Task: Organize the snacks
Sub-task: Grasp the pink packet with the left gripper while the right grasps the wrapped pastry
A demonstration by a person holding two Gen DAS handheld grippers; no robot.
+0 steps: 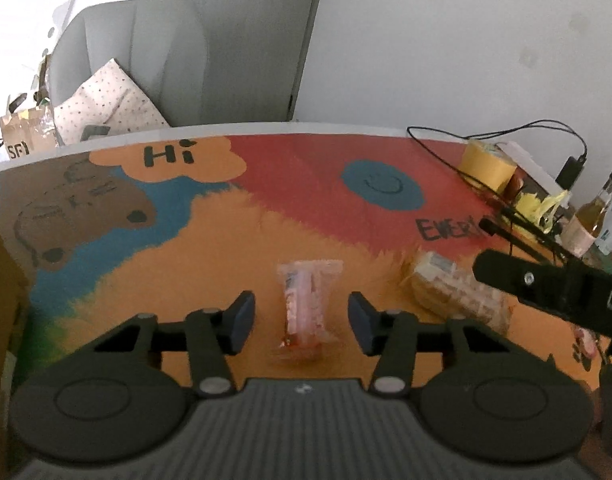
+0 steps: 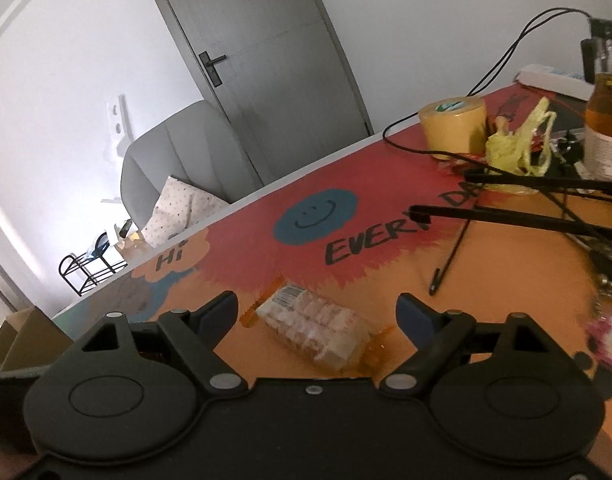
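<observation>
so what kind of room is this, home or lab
Most likely a room in a home. A grey upholstered armchair holding a white dotted cushion sits by a grey interior door, and the table wears a colourful cartoon-print cloth with wrapped snacks on it.

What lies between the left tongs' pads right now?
A clear-wrapped snack packet lies lengthwise between the pads of the left tongs, with bare tablecloth showing either side, in the left wrist view.
</observation>
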